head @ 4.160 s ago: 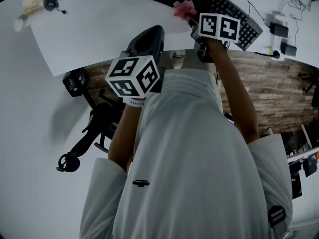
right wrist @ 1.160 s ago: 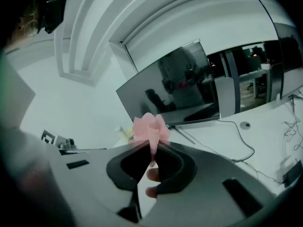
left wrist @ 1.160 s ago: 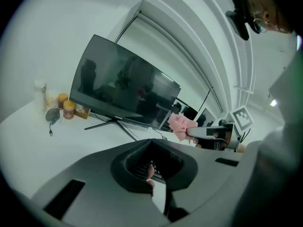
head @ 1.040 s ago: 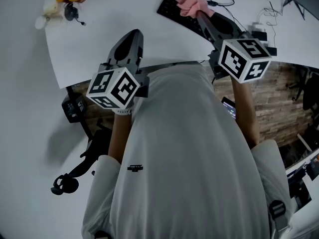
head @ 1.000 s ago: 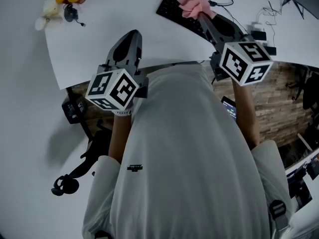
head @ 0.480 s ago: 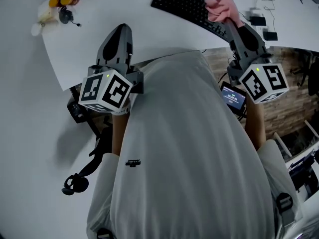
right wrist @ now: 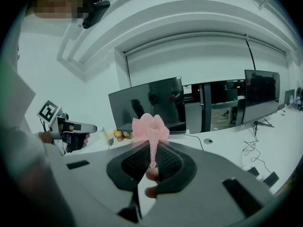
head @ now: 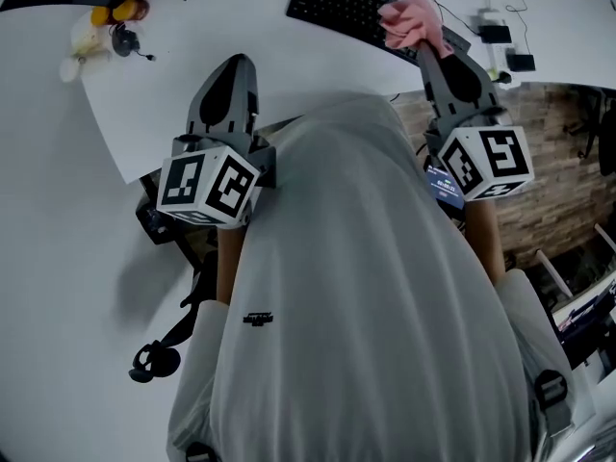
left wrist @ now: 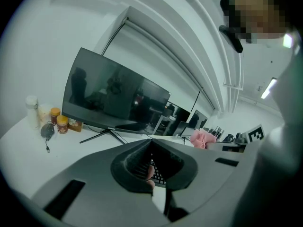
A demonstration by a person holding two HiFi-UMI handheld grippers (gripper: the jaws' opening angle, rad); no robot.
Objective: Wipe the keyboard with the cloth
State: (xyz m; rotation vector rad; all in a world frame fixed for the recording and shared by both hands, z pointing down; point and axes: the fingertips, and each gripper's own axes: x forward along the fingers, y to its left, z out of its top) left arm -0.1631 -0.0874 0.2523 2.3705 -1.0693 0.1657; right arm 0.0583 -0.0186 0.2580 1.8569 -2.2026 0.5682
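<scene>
The black keyboard (head: 339, 4) lies at the far edge of the white table (head: 58, 210). A pink cloth (head: 412, 22) is bunched over the keyboard's right part, and my right gripper (head: 429, 48) is shut on it. In the right gripper view the cloth (right wrist: 150, 126) sticks up from the closed jaws of that gripper (right wrist: 152, 148). My left gripper (head: 231, 70) hovers over the table's near edge, left of the keyboard, shut and holding nothing. In the left gripper view, past that gripper (left wrist: 152, 140), a strip of the keyboard (left wrist: 158, 176) shows, with the cloth (left wrist: 203, 138) to the right.
A white paper sheet (head: 144, 94) lies on the table under the left gripper. Small jars and an earpiece (head: 111, 22) sit at the far left. Chargers and cables (head: 500, 37) lie right of the keyboard. A dark monitor (left wrist: 113, 100) stands behind. A chair base (head: 159, 354) is below.
Over the last second the right gripper carried the cloth from the keyboard's left part toward its right part, then slightly back left. The left gripper stayed shut near the table edge.
</scene>
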